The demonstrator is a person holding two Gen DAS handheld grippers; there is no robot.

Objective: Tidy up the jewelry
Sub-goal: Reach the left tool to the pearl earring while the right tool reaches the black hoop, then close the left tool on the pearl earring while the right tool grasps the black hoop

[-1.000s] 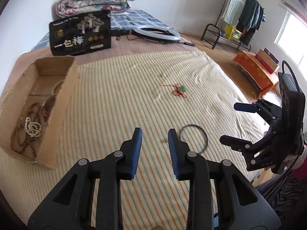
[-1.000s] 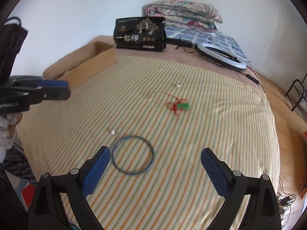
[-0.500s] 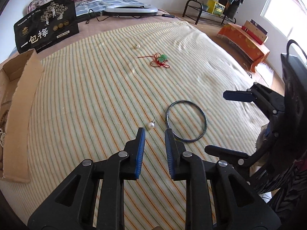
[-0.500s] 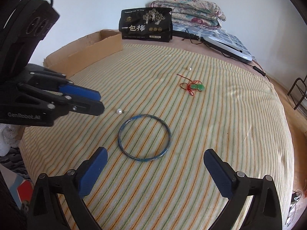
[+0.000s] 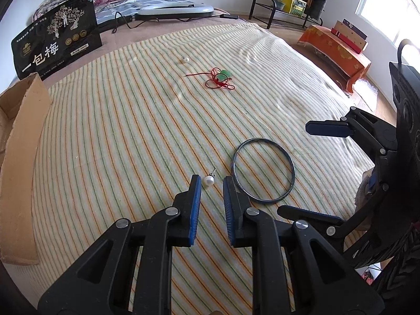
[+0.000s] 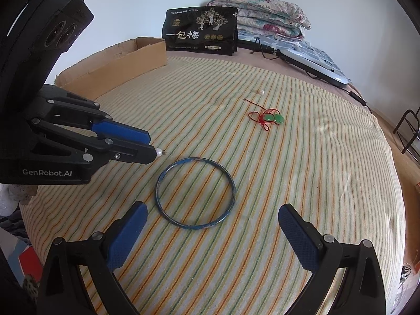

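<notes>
Pearl earring [image 5: 209,181] lies on striped cloth [image 5: 131,136], lower centre of left view, at tips of left gripper [image 5: 211,187]; narrow jaws closing, pads not yet pressing. Pinch pearl body, not post. Right gripper [image 6: 210,225] gapes wide, empty, framing blue bangle [image 6: 195,193]. Cardboard box [image 5: 23,141] at left edge: likely destination.

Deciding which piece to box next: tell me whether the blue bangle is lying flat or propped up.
Flat. The blue bangle lies with its whole ring on the striped bedspread, untouched, ahead of the right gripper, whose jaws stand wide open.
</notes>
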